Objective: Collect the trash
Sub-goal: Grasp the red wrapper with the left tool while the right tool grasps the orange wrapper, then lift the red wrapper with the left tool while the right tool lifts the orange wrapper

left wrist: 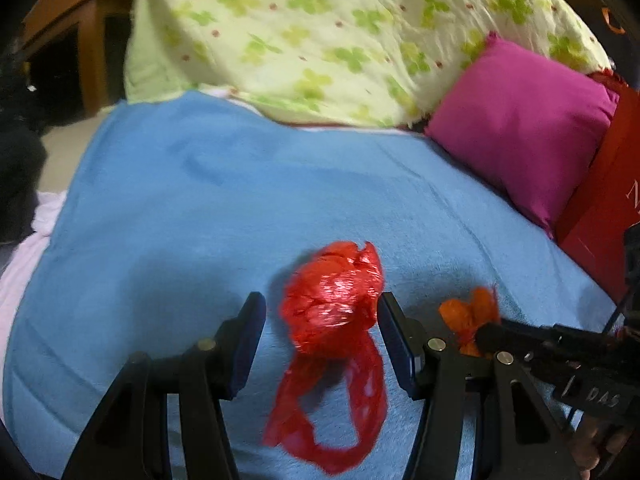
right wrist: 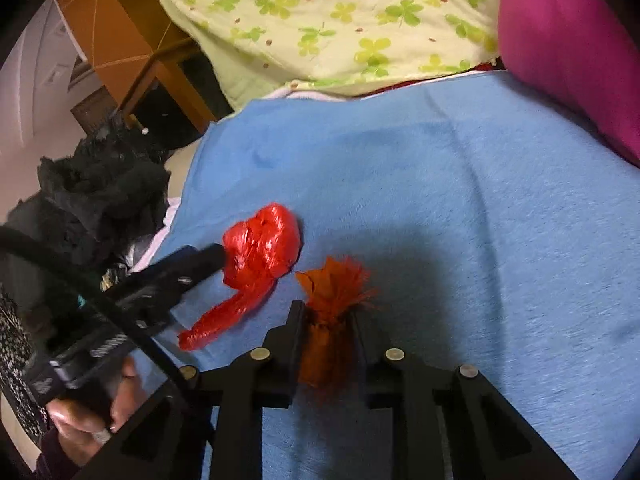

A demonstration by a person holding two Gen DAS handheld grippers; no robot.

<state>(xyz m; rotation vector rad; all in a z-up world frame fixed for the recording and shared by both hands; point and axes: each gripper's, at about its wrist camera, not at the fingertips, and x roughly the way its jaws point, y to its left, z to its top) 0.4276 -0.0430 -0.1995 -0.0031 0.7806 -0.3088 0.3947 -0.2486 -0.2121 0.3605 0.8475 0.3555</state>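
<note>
Red bag (left wrist: 332, 300): a shiny red plastic bag, scrunched into a ball with a long loose tail. It lies on the blue blanket (left wrist: 200, 208). This is the landmark for the lines below.
Orange scrap (right wrist: 330, 312): a small crumpled orange piece with a frayed top. It lies on the blanket just beside the red bag, on the side nearer the pink pillow.
Left gripper (left wrist: 322, 332): its jaws are open, one on each side of the red bag. The ball of the bag sits between them. The pads do not press on it, and blanket shows in the gaps. In the right wrist view one black finger tip sits right at the edge of the red bag.
Right gripper (right wrist: 326, 328): its jaws are closed tight on the orange scrap. The frayed top sticks out past the tips. It sits just beside the red bag.
Hand (right wrist: 92, 412): a person's hand holds the left gripper's handle, back behind the red bag's tail.
Blue blanket: soft and flat, spread under the red bag on the bed.
Pink pillow (left wrist: 524, 124): past the red bag and off to one side, at the blanket's edge.
Green flower quilt (left wrist: 340, 32): bunched up far behind the red bag.
Black cloth pile (right wrist: 100, 192): off the blanket, on the side of the red bag away from the pillow.
Wooden furniture (right wrist: 132, 52): brown, far behind the red bag, past the blanket's corner.
</note>
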